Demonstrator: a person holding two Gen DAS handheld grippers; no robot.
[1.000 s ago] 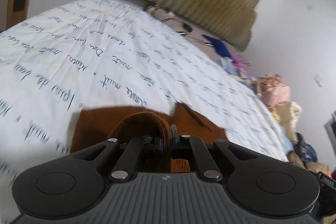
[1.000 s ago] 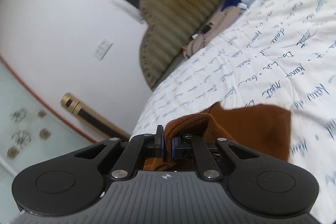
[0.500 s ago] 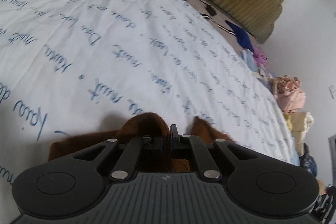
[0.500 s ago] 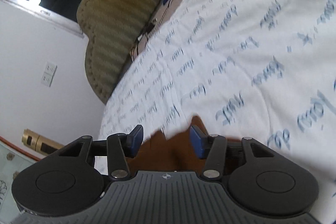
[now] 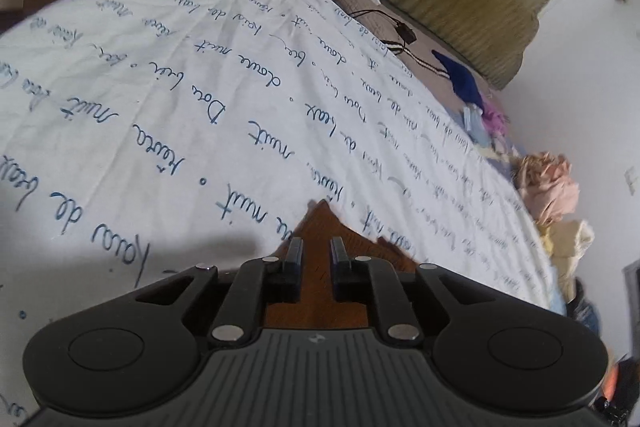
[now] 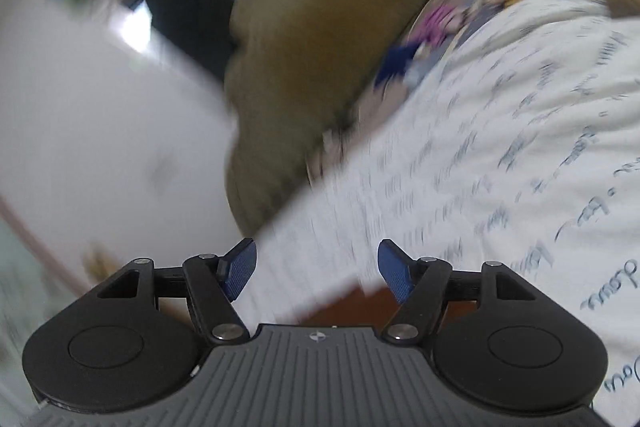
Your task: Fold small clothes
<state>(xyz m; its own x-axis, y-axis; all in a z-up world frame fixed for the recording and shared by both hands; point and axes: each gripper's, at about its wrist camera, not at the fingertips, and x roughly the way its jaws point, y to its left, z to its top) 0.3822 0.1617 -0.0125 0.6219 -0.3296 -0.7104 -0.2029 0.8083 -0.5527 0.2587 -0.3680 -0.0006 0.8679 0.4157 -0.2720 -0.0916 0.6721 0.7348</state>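
While the brown garment (image 5: 320,227) lay on the printed sheet (image 5: 160,99), it was seen under the left gripper (image 5: 317,255), whose slightly parted jaws had just been opening; the right gripper (image 6: 317,269), also opening, was spread wide with only the garment's edge below it.

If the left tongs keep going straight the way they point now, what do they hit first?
Most likely the brown garment: it lies flat on the printed bedsheet just under and ahead of the left tongs, which tilt down toward it. Depth is hard to judge.
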